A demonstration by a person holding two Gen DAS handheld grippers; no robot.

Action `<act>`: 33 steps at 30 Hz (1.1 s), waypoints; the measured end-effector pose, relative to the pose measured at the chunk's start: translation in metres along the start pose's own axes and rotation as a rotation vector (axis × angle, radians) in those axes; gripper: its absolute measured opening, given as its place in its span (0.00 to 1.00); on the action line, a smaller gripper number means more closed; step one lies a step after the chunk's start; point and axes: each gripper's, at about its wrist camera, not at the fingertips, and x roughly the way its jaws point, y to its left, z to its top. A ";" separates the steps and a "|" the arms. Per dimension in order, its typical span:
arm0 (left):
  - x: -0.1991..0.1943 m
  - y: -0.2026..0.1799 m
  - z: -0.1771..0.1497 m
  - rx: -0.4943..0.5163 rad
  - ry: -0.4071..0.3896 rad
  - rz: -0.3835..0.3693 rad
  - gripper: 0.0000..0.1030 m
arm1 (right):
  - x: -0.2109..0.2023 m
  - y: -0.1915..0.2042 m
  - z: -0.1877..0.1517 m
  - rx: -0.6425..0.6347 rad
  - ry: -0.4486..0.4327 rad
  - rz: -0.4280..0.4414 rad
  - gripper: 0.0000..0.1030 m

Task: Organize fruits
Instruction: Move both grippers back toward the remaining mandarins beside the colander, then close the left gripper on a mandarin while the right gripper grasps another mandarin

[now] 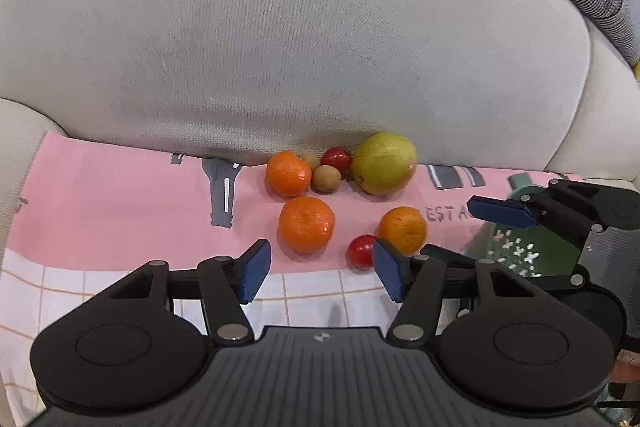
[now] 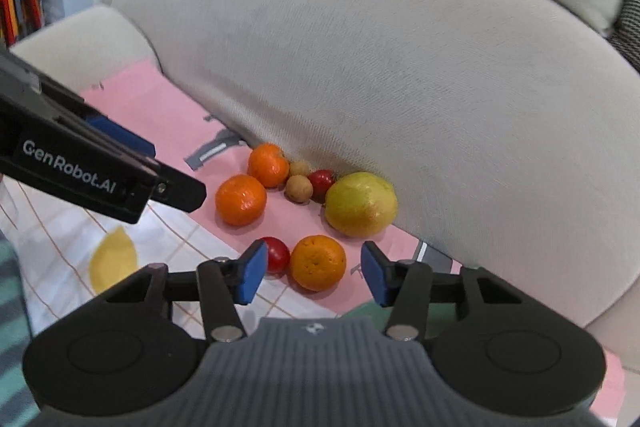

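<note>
On a pink cloth point(image 1: 120, 211) against the sofa cushion point(image 1: 280, 47), both grippers, left point(image 1: 322, 269) and right point(image 2: 314, 273), hover unclenched and empty-jawed, fruit clustered at twelve o'clock, nearest orange point(image 2: 318, 262) just ahead, bare cloth at nine.

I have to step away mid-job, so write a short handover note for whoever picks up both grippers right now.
Left gripper: open, empty, lined up with the middle orange.
Right gripper: open, empty, jaws either side of the near orange, not touching it.
Fruit: three oranges, two red fruits, two small brown fruits and a big green-yellow fruit lie loose on the pink cloth against the sofa cushion.
Done: nothing sorted.
Left: all of it; a green basket sits at the right.
</note>
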 end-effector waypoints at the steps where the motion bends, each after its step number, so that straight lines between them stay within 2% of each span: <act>1: 0.005 0.000 0.000 0.002 0.006 0.002 0.65 | 0.006 0.001 0.001 -0.019 0.014 -0.003 0.45; 7: 0.031 0.006 0.005 -0.012 0.031 -0.007 0.64 | 0.038 0.012 0.001 -0.216 0.104 -0.027 0.44; 13: 0.050 0.011 0.008 -0.015 0.046 -0.005 0.63 | 0.055 0.018 -0.003 -0.352 0.132 -0.022 0.44; 23: 0.069 0.016 0.011 -0.025 0.068 -0.017 0.54 | 0.067 0.020 -0.005 -0.383 0.125 -0.007 0.43; 33: 0.077 0.018 0.015 -0.055 0.067 -0.037 0.50 | 0.070 0.018 -0.006 -0.361 0.118 -0.015 0.43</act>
